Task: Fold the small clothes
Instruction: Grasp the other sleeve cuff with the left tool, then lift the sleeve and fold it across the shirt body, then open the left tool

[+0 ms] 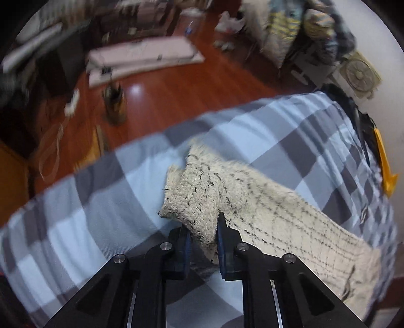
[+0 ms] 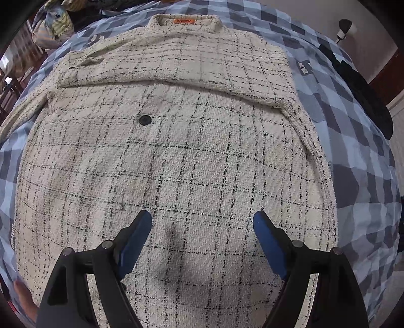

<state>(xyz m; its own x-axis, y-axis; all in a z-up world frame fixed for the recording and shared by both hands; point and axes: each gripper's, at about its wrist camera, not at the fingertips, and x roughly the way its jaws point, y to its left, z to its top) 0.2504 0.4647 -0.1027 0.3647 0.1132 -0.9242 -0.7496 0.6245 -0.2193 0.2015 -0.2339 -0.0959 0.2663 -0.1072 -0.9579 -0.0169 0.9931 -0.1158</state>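
The left gripper (image 1: pixel 203 233) clamps the cuff end of the cream, black-checked woven jacket's sleeve (image 1: pixel 199 199), above the blue-grey checked bedsheet (image 1: pixel 75 227). The right gripper (image 2: pixel 202 222) hovers open over the jacket body (image 2: pixel 176 156). Only its view shows the collar's orange label (image 2: pixel 183 21).

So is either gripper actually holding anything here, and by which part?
The left gripper pinches the cream checked jacket's sleeve near its cuff end. The right gripper is open above the jacket, holding nothing.
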